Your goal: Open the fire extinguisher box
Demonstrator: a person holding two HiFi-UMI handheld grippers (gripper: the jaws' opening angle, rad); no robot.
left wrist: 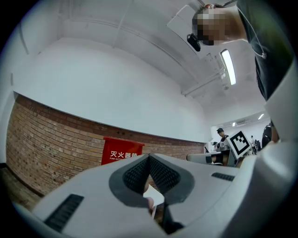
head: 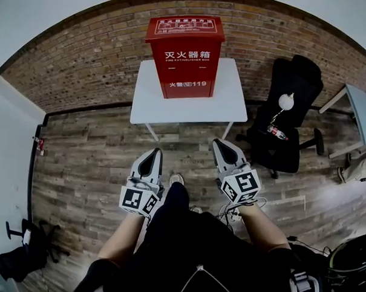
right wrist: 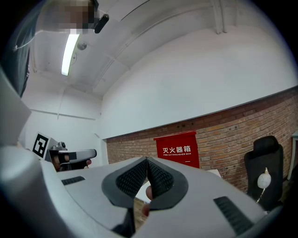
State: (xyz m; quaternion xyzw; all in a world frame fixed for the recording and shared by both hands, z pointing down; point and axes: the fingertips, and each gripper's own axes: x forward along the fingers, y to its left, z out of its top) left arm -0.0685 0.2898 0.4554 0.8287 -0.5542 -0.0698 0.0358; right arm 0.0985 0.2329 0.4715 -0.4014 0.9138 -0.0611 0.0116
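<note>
An office (brick wall (head: 96, 60)); swivel chair (head: 302, 75); desk (head: 361, 109); strip light (left wrist: 228, 67).

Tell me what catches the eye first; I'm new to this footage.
The bright red fire extinguisher box stands closed on a white table by the brick wall, top centre. Below it, the left claw and right claw, both shut and empty, point toward it. A black office chair stands right of the table.
</note>
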